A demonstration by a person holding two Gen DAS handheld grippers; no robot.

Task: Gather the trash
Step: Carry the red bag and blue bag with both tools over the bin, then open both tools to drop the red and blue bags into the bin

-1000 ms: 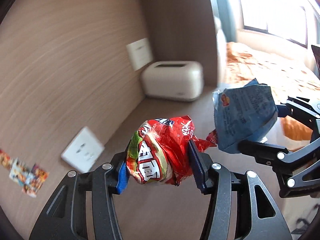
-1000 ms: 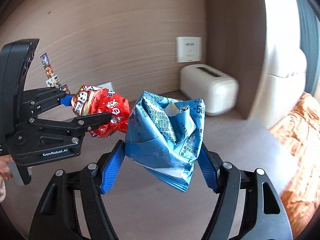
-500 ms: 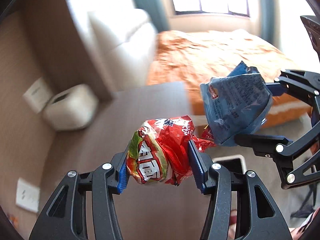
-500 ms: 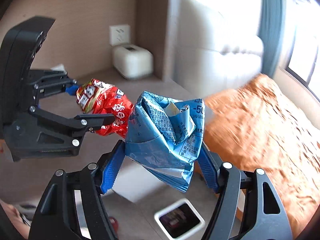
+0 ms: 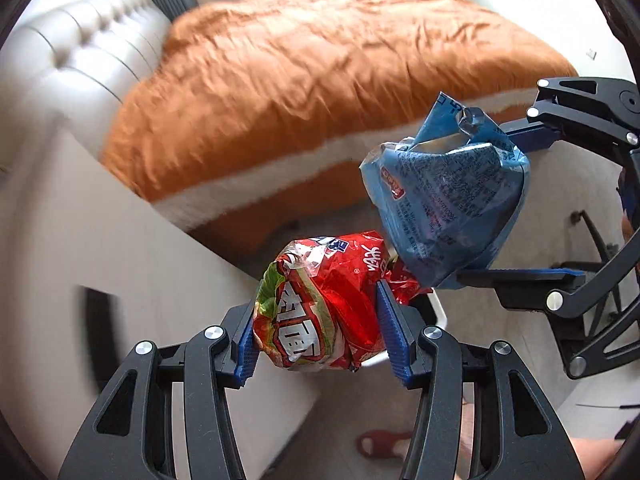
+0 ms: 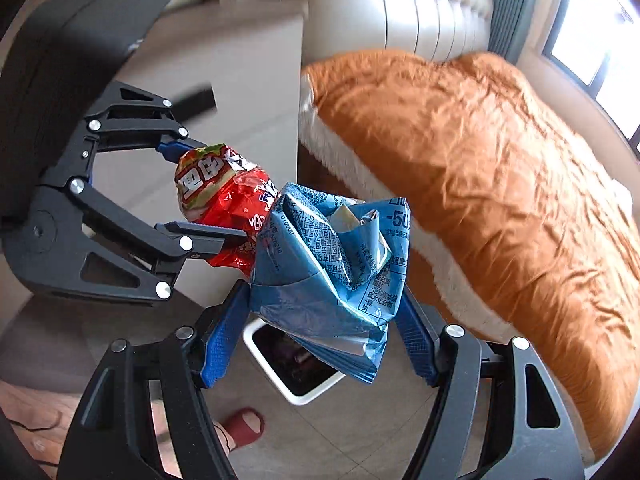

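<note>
Red wrapper [image 5: 320, 304], Chinese lettering: left fingers [image 5: 390, 332] clamped | blue wrapper [image 6: 332, 264], "-50": right fingers [image 6: 220, 340] clamped

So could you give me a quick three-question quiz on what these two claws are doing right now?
1. True or false: the left gripper is empty.
2. Which wrapper does the right gripper hold? A red B blue C green
3. What white thing with a dark inside stands on the floor below the wrappers?

Key:
1. False; it is shut on the red wrapper.
2. B, the blue wrapper.
3. The bin.
</note>
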